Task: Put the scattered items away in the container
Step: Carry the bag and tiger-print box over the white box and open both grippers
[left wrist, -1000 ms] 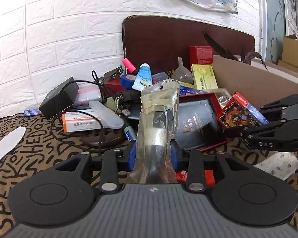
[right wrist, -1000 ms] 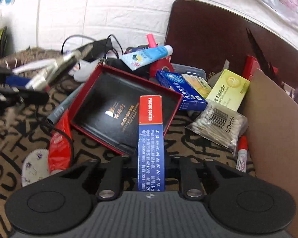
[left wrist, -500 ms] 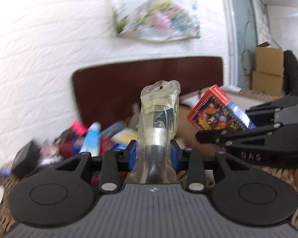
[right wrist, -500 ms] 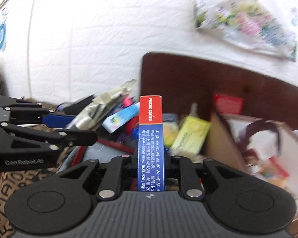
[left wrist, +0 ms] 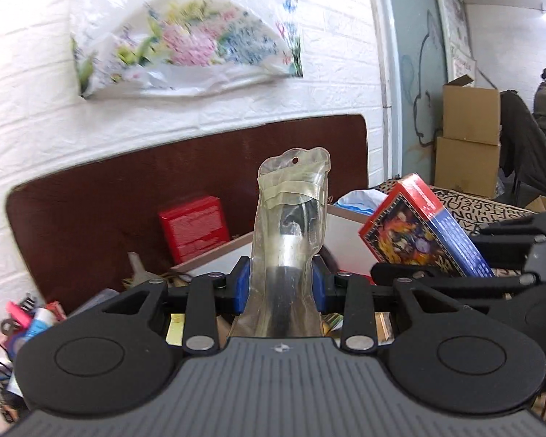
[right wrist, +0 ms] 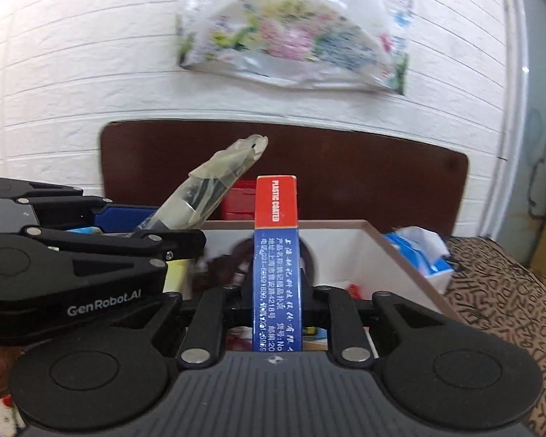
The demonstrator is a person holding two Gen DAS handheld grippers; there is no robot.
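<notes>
The cardboard box [right wrist: 393, 255] sat open ahead of me, its white inner walls showing; inside I could make out a dark ring-shaped thing [right wrist: 244, 255] and some red and printed scraps, but most of the contents were hidden behind my tongs and too blurred to name. Just beyond its right wall lay a blue-and-white tissue pack [right wrist: 422, 251] on the patterned cloth [right wrist: 498, 291]. My left tongs [left wrist: 280, 284] were closed onto a clear plastic pouch [left wrist: 291, 218] with a dark tool sealed inside, its blue pads pressing both sides, the pouch standing upright over the box's near edge. My right tongs [right wrist: 276, 291] were clamped on a slim red-and-blue card box [right wrist: 276, 255], held on edge above the box opening. A second earlier both tongs had hung low over the cluttered tabletop, looking down on the red tray and loose items; now both had risen and swung across to the box, grips unchanged.
</notes>
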